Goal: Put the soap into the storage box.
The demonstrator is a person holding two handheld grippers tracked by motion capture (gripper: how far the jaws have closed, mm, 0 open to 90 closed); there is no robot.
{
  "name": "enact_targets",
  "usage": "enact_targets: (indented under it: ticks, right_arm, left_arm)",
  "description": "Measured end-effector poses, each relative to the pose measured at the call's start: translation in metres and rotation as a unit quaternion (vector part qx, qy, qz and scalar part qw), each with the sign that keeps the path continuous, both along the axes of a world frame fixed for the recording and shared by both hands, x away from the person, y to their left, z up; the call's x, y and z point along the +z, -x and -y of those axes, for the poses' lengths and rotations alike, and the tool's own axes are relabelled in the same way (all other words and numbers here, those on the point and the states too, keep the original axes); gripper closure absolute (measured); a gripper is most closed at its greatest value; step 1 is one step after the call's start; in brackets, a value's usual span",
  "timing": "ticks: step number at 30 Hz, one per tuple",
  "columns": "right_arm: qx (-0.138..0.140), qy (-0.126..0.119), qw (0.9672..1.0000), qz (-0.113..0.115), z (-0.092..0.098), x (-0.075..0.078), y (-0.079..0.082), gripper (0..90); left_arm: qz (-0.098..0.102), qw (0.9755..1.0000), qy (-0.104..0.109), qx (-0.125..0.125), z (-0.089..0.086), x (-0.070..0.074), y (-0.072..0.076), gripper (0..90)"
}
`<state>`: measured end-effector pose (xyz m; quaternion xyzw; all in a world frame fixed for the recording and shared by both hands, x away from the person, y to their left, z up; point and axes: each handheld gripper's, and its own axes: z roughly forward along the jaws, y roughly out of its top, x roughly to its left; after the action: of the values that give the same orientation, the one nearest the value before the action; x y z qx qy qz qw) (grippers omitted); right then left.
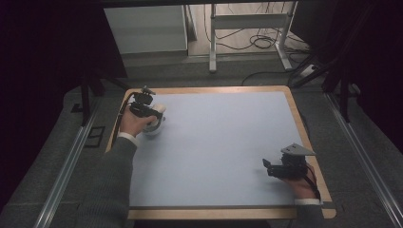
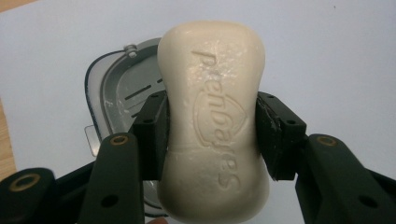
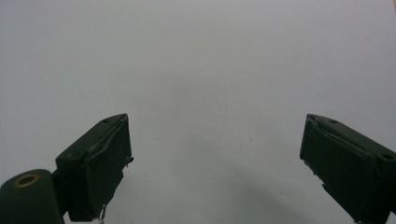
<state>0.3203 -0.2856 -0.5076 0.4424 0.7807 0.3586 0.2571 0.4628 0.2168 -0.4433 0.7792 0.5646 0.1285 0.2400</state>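
Item: one cream soap bar [image 2: 215,121] (embossed lettering on its face), pinched at its waist by the left tongs [image 2: 211,135] and held above a grey soap dish [image 2: 121,93] at the far-left corner of the blue-topped table [image 1: 223,142]. Step in hand, by appearance: carrying the bar to or from the dish; the next move likely calls for a steady lowering before any release. Right tongs [image 3: 215,158] spread, nothing between them, near the table's right edge.
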Motion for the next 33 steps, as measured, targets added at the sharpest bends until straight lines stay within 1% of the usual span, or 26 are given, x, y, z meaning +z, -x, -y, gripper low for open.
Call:
enact_targets:
  ticks: [7,11,17,20,23,26,27,28,29,30,31,33]
  right_arm:
    - [-0.002,0.001,1.0000,-0.002,0.000,-0.001,0.000,8.6]
    - [-0.002,0.003,1.0000,-0.002,0.000,-0.001,-0.001,8.6]
    - [-0.002,0.003,1.0000,-0.002,0.000,-0.001,-0.001,8.6]
    - [-0.001,0.003,1.0000,-0.002,0.000,-0.001,-0.001,8.6]
    - [-0.002,0.003,1.0000,-0.001,0.000,-0.001,-0.001,8.6]
    - [-0.002,0.003,1.0000,-0.002,0.000,-0.001,-0.001,8.6]
    - [-0.002,0.003,1.0000,-0.002,-0.001,-0.001,-0.001,8.6]
    - [-0.001,0.003,1.0000,-0.001,0.000,-0.001,-0.001,8.6]
    - [-0.001,0.003,1.0000,-0.001,0.000,-0.001,-0.001,8.6]
    - [-0.001,0.003,1.0000,-0.001,0.000,-0.001,-0.001,8.6]
    - [-0.002,0.003,1.0000,-0.001,0.000,-0.001,-0.001,8.6]
    - [-0.001,0.003,1.0000,-0.001,0.000,-0.001,-0.001,8.6]
  left_arm:
    - [-0.006,0.9998,0.000,0.021,-0.005,-0.006,-0.006,49.5]
    - [-0.014,0.9996,-0.002,0.023,-0.005,-0.009,-0.009,49.5]
    - [-0.018,0.9993,-0.004,0.033,-0.008,-0.016,-0.011,49.4]
    - [-0.024,0.9992,-0.006,0.033,-0.008,-0.018,-0.011,49.4]
    - [-0.025,0.9992,-0.004,0.032,-0.008,-0.019,-0.011,49.5]
    - [-0.030,0.9991,-0.009,0.027,-0.007,-0.021,-0.011,49.4]
    - [-0.029,0.9990,-0.010,0.031,-0.007,-0.022,-0.011,49.0]
    - [-0.019,0.9993,-0.005,0.033,-0.007,-0.019,-0.010,43.0]
    - [-0.019,0.9993,-0.005,0.033,-0.007,-0.019,-0.010,39.7]
    - [-0.015,0.9993,0.000,0.034,-0.007,-0.018,-0.010,39.7]
    - [-0.012,0.9995,0.003,0.029,-0.007,-0.016,-0.009,34.4]
    - [-0.005,0.9997,0.008,0.023,-0.007,-0.013,-0.007,34.0]
